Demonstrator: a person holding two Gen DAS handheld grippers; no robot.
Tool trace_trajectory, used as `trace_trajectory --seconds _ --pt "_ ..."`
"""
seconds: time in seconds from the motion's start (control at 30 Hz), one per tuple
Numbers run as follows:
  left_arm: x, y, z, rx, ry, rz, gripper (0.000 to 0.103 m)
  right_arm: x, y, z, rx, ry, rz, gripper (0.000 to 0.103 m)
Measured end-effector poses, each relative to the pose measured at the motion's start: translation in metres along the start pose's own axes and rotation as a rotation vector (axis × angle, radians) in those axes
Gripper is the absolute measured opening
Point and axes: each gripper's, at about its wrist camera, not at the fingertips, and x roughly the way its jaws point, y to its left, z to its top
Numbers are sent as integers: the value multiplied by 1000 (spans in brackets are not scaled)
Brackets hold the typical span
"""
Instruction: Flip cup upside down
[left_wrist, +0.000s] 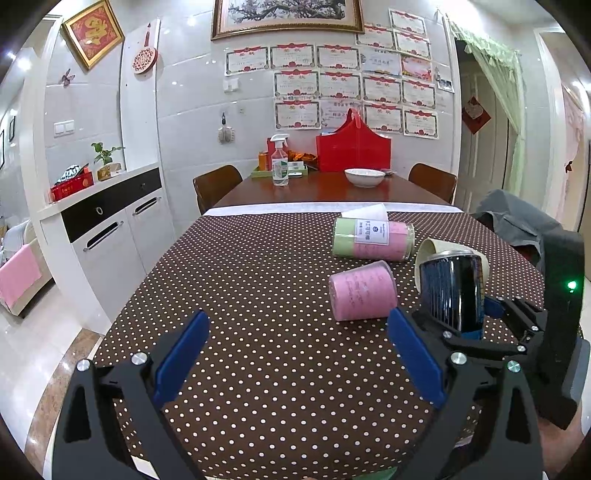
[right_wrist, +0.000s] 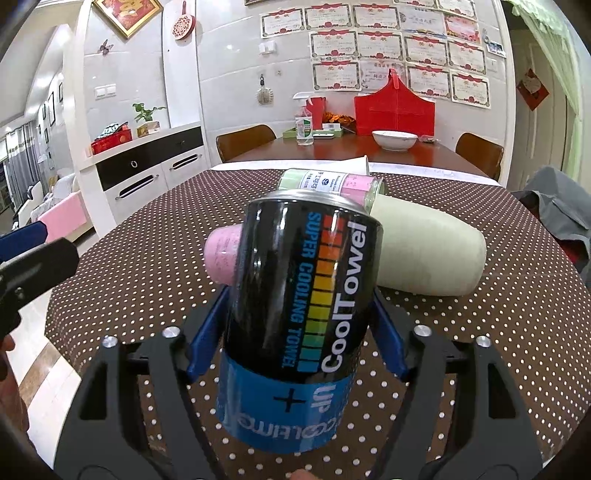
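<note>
My right gripper (right_wrist: 299, 317) is shut on a black and blue "CoolTowel" cup (right_wrist: 299, 302), held about upright, tilted slightly, over the dotted tablecloth (right_wrist: 140, 280). The same cup (left_wrist: 452, 291) shows at the right of the left wrist view, clamped by the right gripper (left_wrist: 476, 314). My left gripper (left_wrist: 295, 354) is open and empty, low over the cloth, left of the cup. A pink cup (left_wrist: 364, 295) lies on its side just beyond it, also seen behind the black cup (right_wrist: 221, 258).
A cream cup (right_wrist: 432, 254) lies on its side behind the black one. A green and pink labelled canister (left_wrist: 373, 240) lies further back. A white bowl (left_wrist: 365, 177), spray bottle (left_wrist: 279, 162) and red box (left_wrist: 352, 147) stand at the far end. Grey cloth (left_wrist: 517, 221) hangs at right.
</note>
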Motion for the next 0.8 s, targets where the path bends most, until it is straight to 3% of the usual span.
trace_trajectory --seconds 0.1,0.3,0.4,0.57,0.67,0.8 --pt "-4 0 0 -5 -6 -1 96 -7 0 -2 -6 -6 13 96" --pt "-13 -2 1 -5 -19 -6 96 -15 -2 -3 -3 -5 16 97" --pt "-16 -3 2 -2 -22 -7 96 -14 -12 6 59 27 59 97" --pt "-16 0 2 -11 -21 -3 96 9 -34 37 211 198 127 97" --pt "-16 2 1 -15 -18 -7 96 32 -39 50 261 307 119 97" --pt "-16 4 1 -15 -15 -10 96 42 -40 55 265 338 88 97"
